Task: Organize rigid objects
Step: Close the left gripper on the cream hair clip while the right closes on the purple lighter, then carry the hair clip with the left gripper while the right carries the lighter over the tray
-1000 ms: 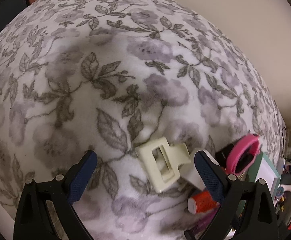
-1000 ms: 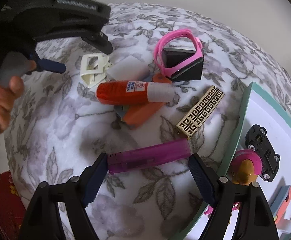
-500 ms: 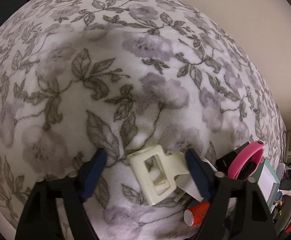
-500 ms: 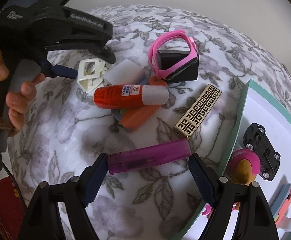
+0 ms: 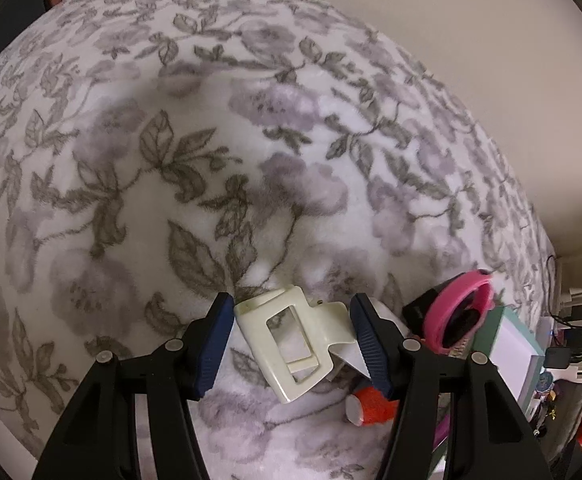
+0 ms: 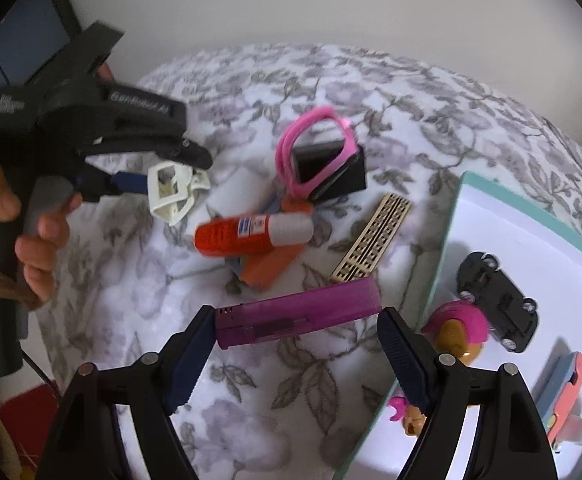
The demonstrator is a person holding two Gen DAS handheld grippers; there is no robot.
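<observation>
Left gripper (image 5: 293,344) narrowed since a second ago, jaws now around cream hair clip (image 5: 291,340) on floral blanket (image 5: 211,160), pads touching or nearly; firm grip not certain. Right gripper (image 6: 295,354) jaws wide apart, straddling purple lighter (image 6: 297,314), unchanged. Tray (image 6: 443,248) at right, likely destination.

Left gripper (image 5: 292,316): jaws narrowed, blue ribbed pads (image 5: 215,342) set close on either side of what sits between them; firm contact cannot be confirmed. In the right wrist view the same gripper (image 6: 163,178) comes in from the left, angled down to the surface, with a bare hand (image 6: 19,220) wrapped around its grey trigger handle

Right gripper (image 6: 296,348): jaws spread wide, pads (image 6: 189,358) low over the surface, nothing clamped between them
</observation>
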